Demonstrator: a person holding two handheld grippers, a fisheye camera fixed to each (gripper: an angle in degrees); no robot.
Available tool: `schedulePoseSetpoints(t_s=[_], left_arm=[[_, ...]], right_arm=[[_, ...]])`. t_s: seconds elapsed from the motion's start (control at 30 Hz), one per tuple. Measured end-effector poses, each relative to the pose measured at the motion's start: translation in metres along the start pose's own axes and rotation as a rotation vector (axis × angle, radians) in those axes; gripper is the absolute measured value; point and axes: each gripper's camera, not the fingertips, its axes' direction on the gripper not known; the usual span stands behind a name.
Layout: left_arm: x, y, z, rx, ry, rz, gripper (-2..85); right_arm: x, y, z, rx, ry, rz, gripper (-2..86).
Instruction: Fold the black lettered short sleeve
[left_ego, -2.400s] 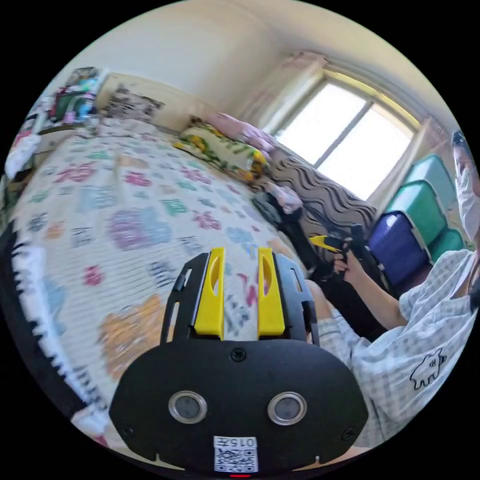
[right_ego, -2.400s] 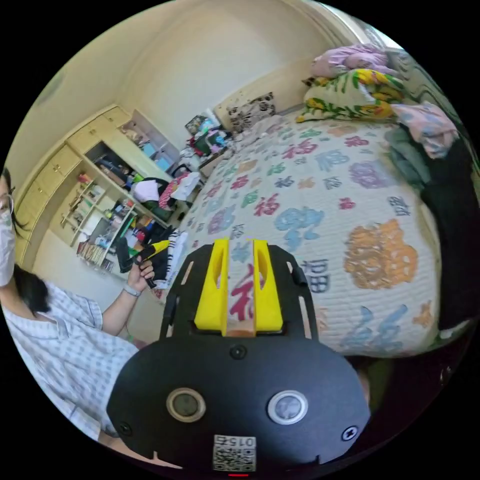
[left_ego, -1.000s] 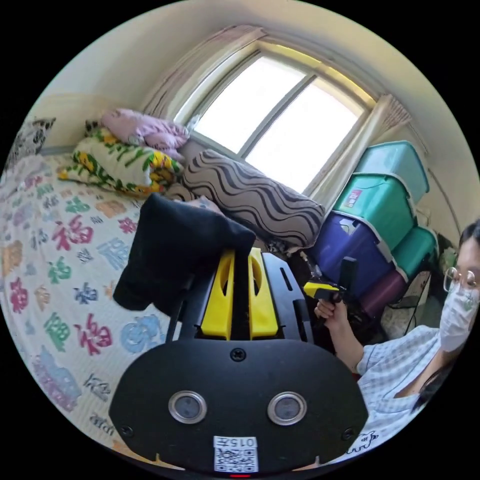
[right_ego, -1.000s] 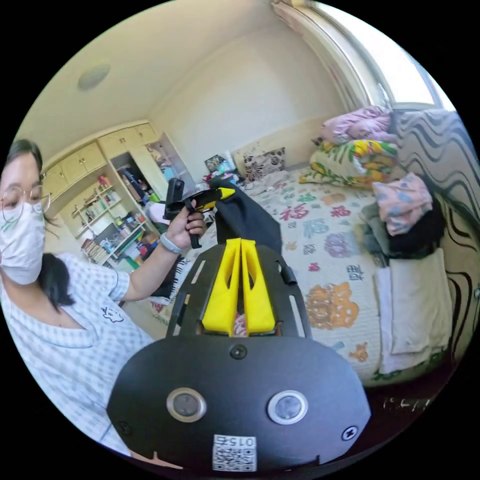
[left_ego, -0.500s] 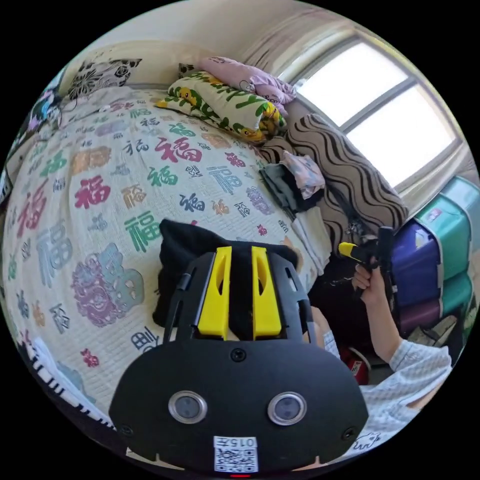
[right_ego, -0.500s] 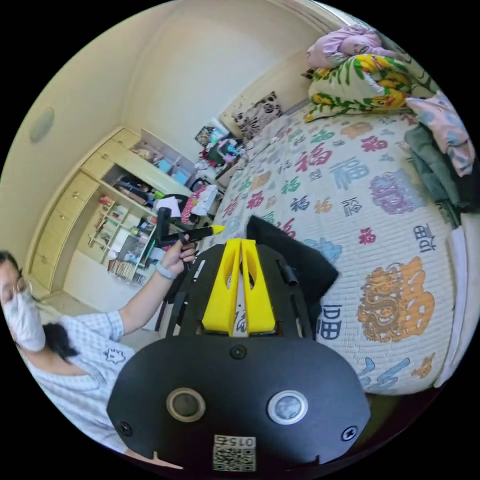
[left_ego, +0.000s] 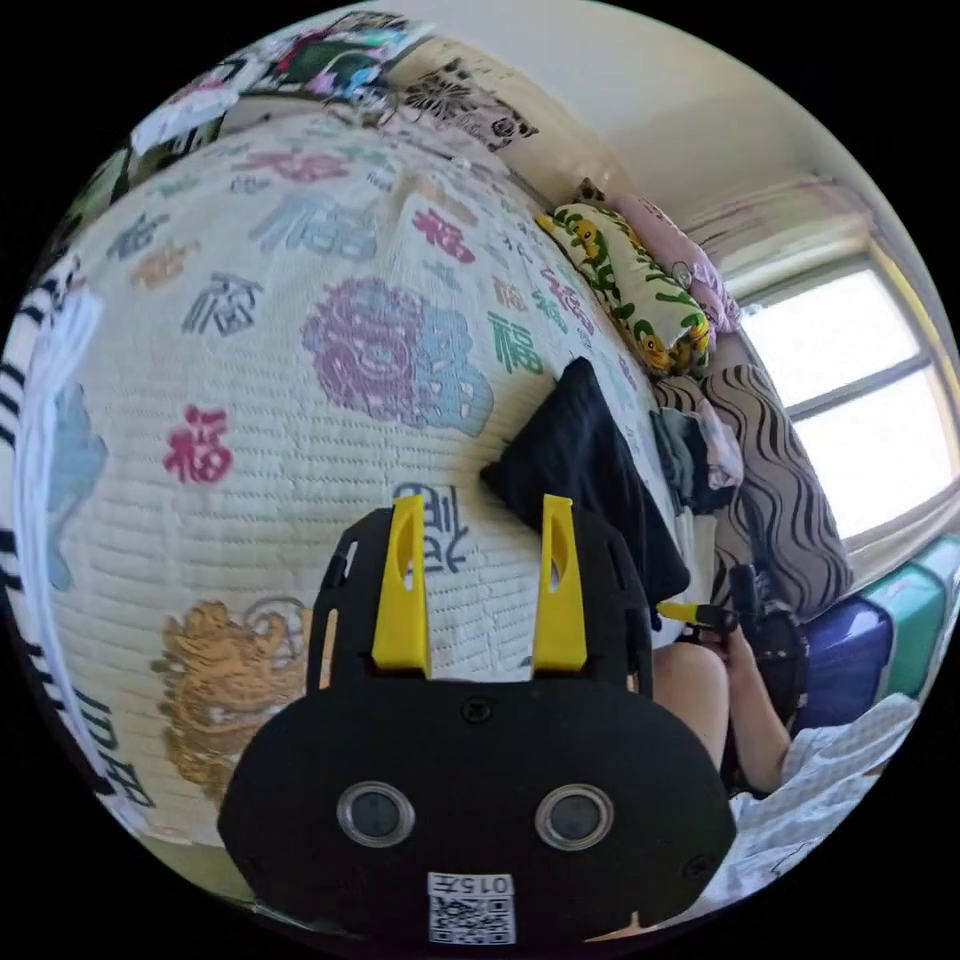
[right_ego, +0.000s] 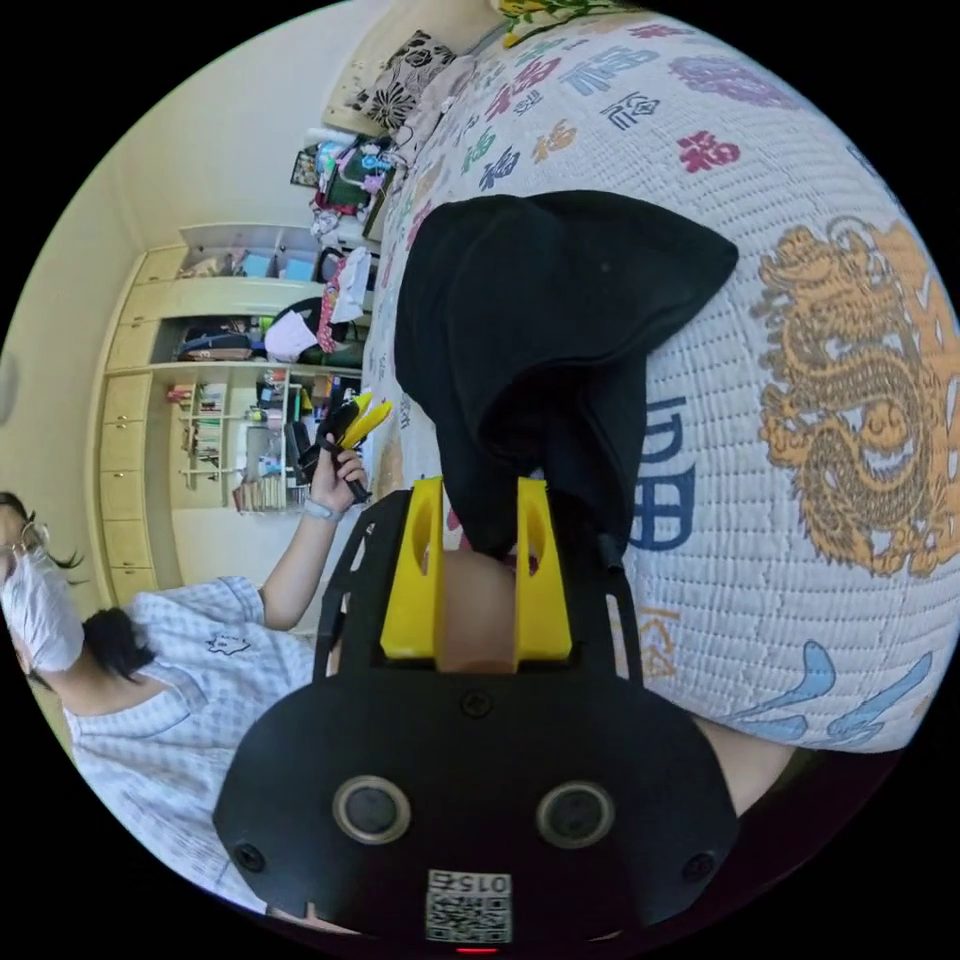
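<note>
In the left gripper view, the left gripper (left_ego: 478, 585) had its yellow jaws spread wide apart with nothing between them but quilt. The black short sleeve (left_ego: 588, 478) lay bunched on the bed quilt (left_ego: 290, 400), just above and to the right of the jaw tips and apart from them. At the right of the frame, the right gripper (left_ego: 684, 612) showed small in the person's hand (left_ego: 741, 650), near the lower end of the garment.

In the right gripper view, the right gripper (right_ego: 475, 570) had its jaws parted, and the lower edge of the black short sleeve (right_ego: 540, 330) hung down between the jaw tips (whether either jaw pressed on the cloth could not be told). The garment rose crumpled from there to the upper middle of the frame, on the quilt. At middle left, the left gripper (right_ego: 360, 418) was held up in the person's other hand (right_ego: 335, 480), its jaws parted.

At the upper right of the left gripper view, folded bedding (left_ego: 640, 290) was stacked by a striped cushion (left_ego: 780, 500), with a small pile of clothes (left_ego: 695, 450) beside it. Storage bins (left_ego: 880, 640) stood stacked at the right edge; their contents could not be seen. In the right gripper view, open shelves (right_ego: 240, 420) at the left held many small items.
</note>
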Motion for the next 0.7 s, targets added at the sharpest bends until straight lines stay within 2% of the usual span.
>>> schedulePoseSetpoints(t_s=[0.13,0.2,0.27,0.37,0.43,0.47,0.57,0.63,0.7], left_arm=[[0.007,-0.026,-0.016,-0.052,0.110,0.043,15.7],[0.015,-0.034,-0.012,-0.080,0.075,0.056,16.2],[0.026,-0.041,-0.002,-0.129,0.063,0.066,16.0],[0.046,-0.050,-0.015,-0.191,-0.085,0.060,6.3],[0.061,-0.055,-0.038,-0.240,0.164,0.153,0.7],[0.063,-0.056,-0.045,-0.248,0.204,0.148,0.4],[0.077,-0.056,-0.090,-0.203,0.305,0.140,-0.4],[0.098,-0.055,-0.140,-0.109,0.441,0.158,-0.7],[0.119,-0.053,-0.181,-0.046,0.500,0.206,-0.8]], right_arm=[[0.028,0.008,0.019,-0.015,-0.081,0.017,8.8],[0.037,0.003,0.037,-0.033,-0.163,0.012,8.2],[0.043,-0.007,0.056,-0.045,-0.158,0.001,5.7],[0.043,-0.021,0.077,-0.077,-0.084,0.004,0.7],[0.022,-0.017,0.079,-0.081,0.017,-0.077,-0.2],[0.017,-0.014,0.077,-0.070,0.019,-0.099,-0.3],[-0.005,0.006,0.046,0.099,-0.156,-0.173,-0.5],[-0.033,0.026,0.006,0.290,-0.293,-0.274,-0.4],[-0.066,0.041,-0.018,0.364,-0.229,-0.368,-0.3]])
